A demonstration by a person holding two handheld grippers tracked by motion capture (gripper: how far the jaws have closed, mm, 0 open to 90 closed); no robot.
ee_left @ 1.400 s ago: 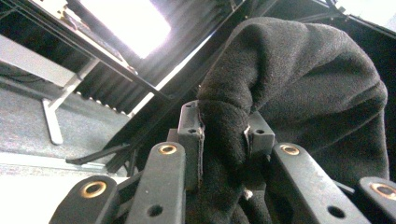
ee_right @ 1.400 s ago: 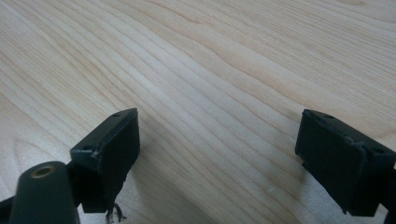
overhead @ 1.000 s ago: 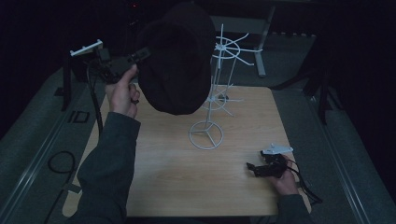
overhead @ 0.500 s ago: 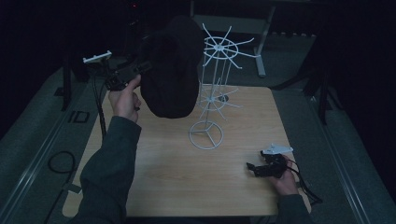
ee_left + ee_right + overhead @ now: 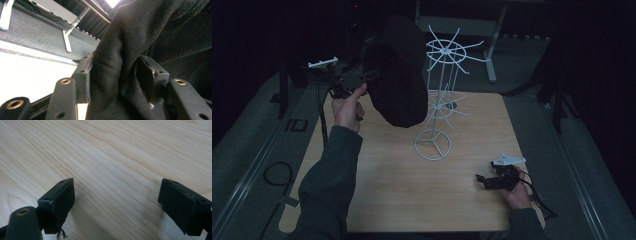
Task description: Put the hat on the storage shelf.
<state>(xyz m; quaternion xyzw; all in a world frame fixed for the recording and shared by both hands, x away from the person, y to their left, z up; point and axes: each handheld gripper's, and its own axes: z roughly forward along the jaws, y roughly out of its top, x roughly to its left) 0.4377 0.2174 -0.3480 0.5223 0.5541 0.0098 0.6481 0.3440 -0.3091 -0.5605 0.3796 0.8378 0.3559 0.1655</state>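
Note:
A black fabric hat (image 5: 398,72) hangs in the air at the back left of the table, just left of a white wire rack (image 5: 439,90). My left gripper (image 5: 373,76) is shut on a fold of the hat's edge; in the left gripper view the black cloth (image 5: 117,62) is pinched between both jaws. The rack stands upright on its round base, with spoked arms at the top and halfway down. My right gripper (image 5: 480,179) rests low over the table's front right, open, and in the right gripper view its fingers (image 5: 60,200) have only bare wood between them.
The light wooden table (image 5: 382,185) has grey floor on both sides. A cable loop (image 5: 277,175) lies on the floor at the left. A white table leg (image 5: 494,40) stands behind the rack.
My left gripper has carried the hat leftward, off the front of the rack, so the rack's top spokes now show. The right gripper has stayed put.

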